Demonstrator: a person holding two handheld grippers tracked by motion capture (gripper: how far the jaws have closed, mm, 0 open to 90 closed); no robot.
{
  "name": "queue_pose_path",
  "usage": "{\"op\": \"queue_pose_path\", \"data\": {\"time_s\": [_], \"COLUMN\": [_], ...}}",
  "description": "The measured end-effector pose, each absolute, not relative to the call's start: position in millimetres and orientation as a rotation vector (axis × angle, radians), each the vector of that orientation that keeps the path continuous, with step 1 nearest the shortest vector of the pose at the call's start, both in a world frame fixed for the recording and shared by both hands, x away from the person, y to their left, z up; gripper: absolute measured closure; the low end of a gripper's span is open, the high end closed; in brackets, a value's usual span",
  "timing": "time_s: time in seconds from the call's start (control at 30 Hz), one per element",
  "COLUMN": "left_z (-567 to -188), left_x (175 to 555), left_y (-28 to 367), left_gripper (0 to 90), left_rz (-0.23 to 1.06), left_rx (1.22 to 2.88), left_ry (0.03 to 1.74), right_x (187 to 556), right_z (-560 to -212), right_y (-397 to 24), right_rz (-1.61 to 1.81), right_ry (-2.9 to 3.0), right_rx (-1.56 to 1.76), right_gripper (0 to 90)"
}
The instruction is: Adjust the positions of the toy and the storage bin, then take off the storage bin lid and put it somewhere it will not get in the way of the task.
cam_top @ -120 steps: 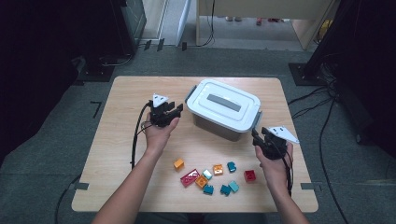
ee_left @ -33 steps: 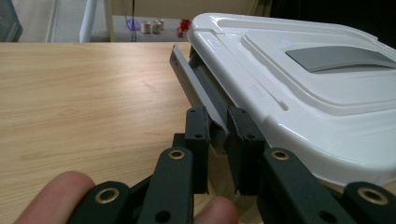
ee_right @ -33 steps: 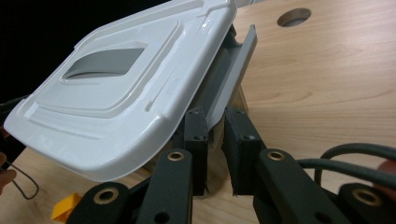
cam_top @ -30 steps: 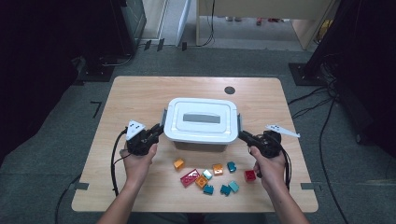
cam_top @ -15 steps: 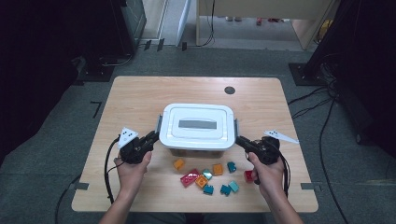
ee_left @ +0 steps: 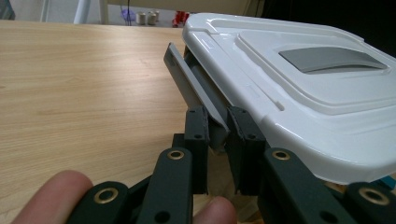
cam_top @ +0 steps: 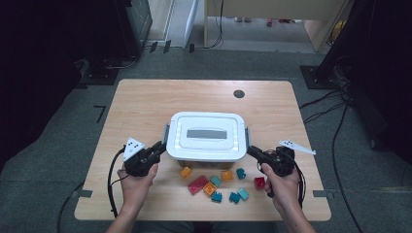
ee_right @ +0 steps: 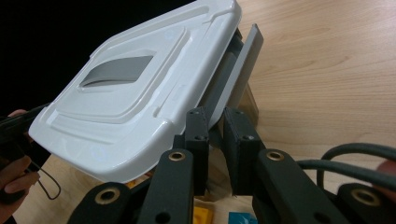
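A white lidded box (cam_top: 206, 136) with a grey inset handle stands mid-table. My left gripper (cam_top: 161, 147) is at its left end, shut on the grey side latch (ee_left: 196, 88); in the left gripper view the gripper (ee_left: 218, 126) pinches the latch's lower edge. My right gripper (cam_top: 251, 149) is at the other end, and in the right gripper view the gripper (ee_right: 215, 123) is shut on the right latch (ee_right: 238, 70). The lid (ee_right: 135, 93) is on the box. Whether the box rests on the table or hangs just above it I cannot tell.
Several small coloured blocks (cam_top: 214, 184) lie between the box and the table's front edge, a red one (cam_top: 259, 182) right by my right hand. A dark round spot (cam_top: 238, 93) marks the far table. Cables trail from both grippers.
The box has come from the back right toward the front edge and turned square to the table, both grippers moving with it. In the last half second it shifted only slightly nearer.
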State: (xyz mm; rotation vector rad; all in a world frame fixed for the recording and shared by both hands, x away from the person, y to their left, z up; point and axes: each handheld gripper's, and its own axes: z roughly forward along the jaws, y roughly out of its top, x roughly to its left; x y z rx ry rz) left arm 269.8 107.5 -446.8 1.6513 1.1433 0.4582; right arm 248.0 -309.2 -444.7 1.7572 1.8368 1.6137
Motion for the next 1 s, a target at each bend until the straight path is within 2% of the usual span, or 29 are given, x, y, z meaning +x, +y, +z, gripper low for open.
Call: {"op": "queue_pose_path", "data": {"time_s": [0.1,0.2,0.27,0.3,0.33,0.37,0.6,0.77,1.0], "left_z": [-447.4,-445.5,-442.8,-442.8,-440.1,-439.3,-437.2,-435.1,-439.8], "left_x": [270.0,266.1,261.6,261.6,257.0,254.8,241.3,235.7,232.0], "left_y": [107.9,110.9,114.0,114.0,117.7,118.7,114.7,106.3,91.0], "left_gripper": [76.7,71.2,69.9,68.9,68.2,67.3,57.8,49.1,40.3], "left_rz": [0.454,0.470,0.499,0.499,0.518,0.521,0.484,0.438,0.416], "left_rx": [1.643,1.618,1.611,1.611,1.601,1.597,1.613,1.646,1.723], "left_ry": [1.140,1.134,1.130,1.130,1.127,1.126,1.077,1.045,1.026], "right_x": [247.2,246.5,245.7,245.7,244.9,244.9,248.3,256.8,270.8], "right_z": [-445.2,-442.4,-438.7,-438.7,-434.4,-432.4,-417.8,-407.6,-399.4], "right_y": [-308.9,-310.8,-313.1,-313.1,-315.0,-315.7,-306.4,-295.1,-287.3], "right_rz": [1.606,1.631,1.606,1.606,1.575,1.553,1.483,1.454,1.412], "right_ry": [1.843,1.813,1.792,1.792,1.775,1.776,1.829,1.901,1.941], "right_rx": [1.728,1.703,1.673,1.673,1.649,1.641,1.509,1.455,1.447], "right_gripper": [80.7,68.6,62.5,62.5,56.5,54.9,51.0,43.6,37.9]}}
